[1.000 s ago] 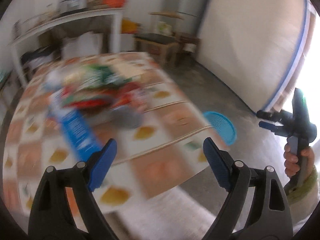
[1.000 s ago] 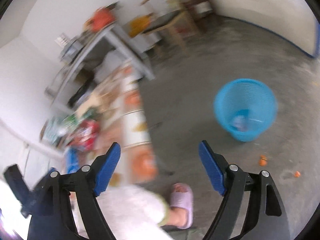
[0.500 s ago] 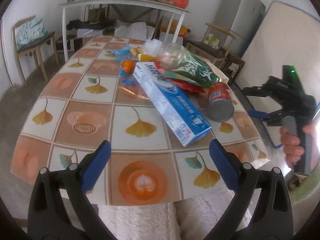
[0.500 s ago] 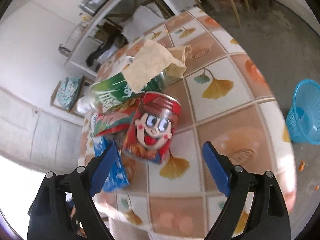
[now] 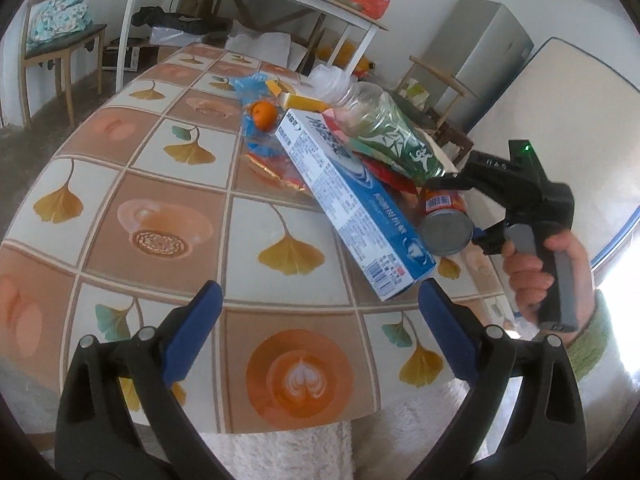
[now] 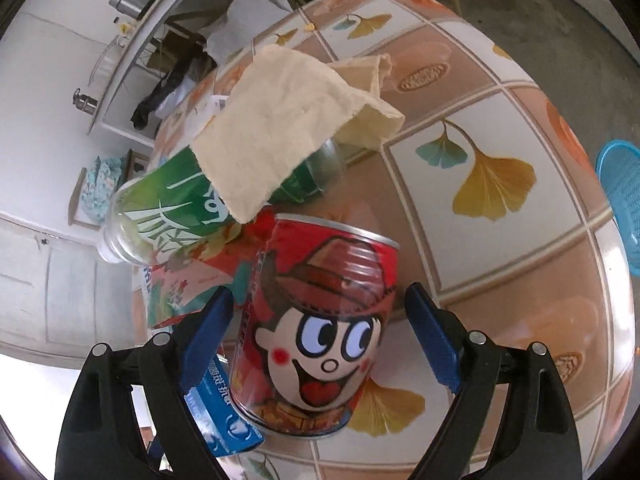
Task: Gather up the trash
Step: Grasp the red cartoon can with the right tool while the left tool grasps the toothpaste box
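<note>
Right gripper point(image 6: 316, 338): we have its jaws released, one on each side of the red can point(image 6: 320, 320), neither pad pressing on it as far as we can see; a gap shows at the right pad, the left looks very close.
Left gripper point(image 5: 316, 330): jaws spread wide, having just been opening, nothing between them; it hangs over the near part of the surface point(image 5: 160, 208), short of the pile.
Step in hand: we judge it to be the grasp on the red can, lying on its side at the near right of the pile.
How to close: we should centre the can between the pads first, then clench across its round body, not its ends, so it does not roll or squirt out.
Neighbours: the blue box point(image 6: 218, 412) lies just beside the can's near left end, and a red wrapper point(image 6: 208, 256) sits under its far end; we should lift straight up so neither drags along.
Farther in the pile: the green bottle point(image 6: 172, 204) lies behind the can with a beige cloth point(image 6: 288, 120) draped over it; we keep the jaws clear of both.
Left hand's share: the blue box is the nearest piece to it.
Destination: the blue basket point(image 6: 620, 200) stands on the floor off the right edge, well apart from the can.
</note>
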### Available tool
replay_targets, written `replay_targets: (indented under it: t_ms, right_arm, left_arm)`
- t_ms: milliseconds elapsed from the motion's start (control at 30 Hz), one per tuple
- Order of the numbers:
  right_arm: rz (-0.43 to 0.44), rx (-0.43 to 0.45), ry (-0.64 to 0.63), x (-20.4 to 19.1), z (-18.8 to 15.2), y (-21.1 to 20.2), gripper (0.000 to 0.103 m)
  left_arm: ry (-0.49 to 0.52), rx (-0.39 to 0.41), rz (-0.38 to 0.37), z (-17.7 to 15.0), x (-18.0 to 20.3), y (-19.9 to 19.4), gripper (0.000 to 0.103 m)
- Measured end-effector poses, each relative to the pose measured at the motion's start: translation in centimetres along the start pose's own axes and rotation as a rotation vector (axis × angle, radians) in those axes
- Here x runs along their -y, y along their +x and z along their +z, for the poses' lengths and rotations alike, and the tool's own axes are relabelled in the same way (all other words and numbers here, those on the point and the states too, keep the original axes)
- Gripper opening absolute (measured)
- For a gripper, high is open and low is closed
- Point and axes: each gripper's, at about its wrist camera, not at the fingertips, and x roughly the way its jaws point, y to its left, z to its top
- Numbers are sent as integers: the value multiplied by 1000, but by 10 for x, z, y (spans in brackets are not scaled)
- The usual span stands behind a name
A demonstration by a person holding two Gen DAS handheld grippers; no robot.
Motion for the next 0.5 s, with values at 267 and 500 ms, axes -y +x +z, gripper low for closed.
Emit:
replay_targets:
  t_ms: [267, 500]
  right_arm:
    - [36, -4, -13, 7, -14, -9, 70]
    - [32, -1, -43, 32, -39, -36, 70]
  left_arm:
    - [-35, -7, -5, 24, 15, 22, 94]
    - [-30, -58, 73, 46, 40, 65, 94]
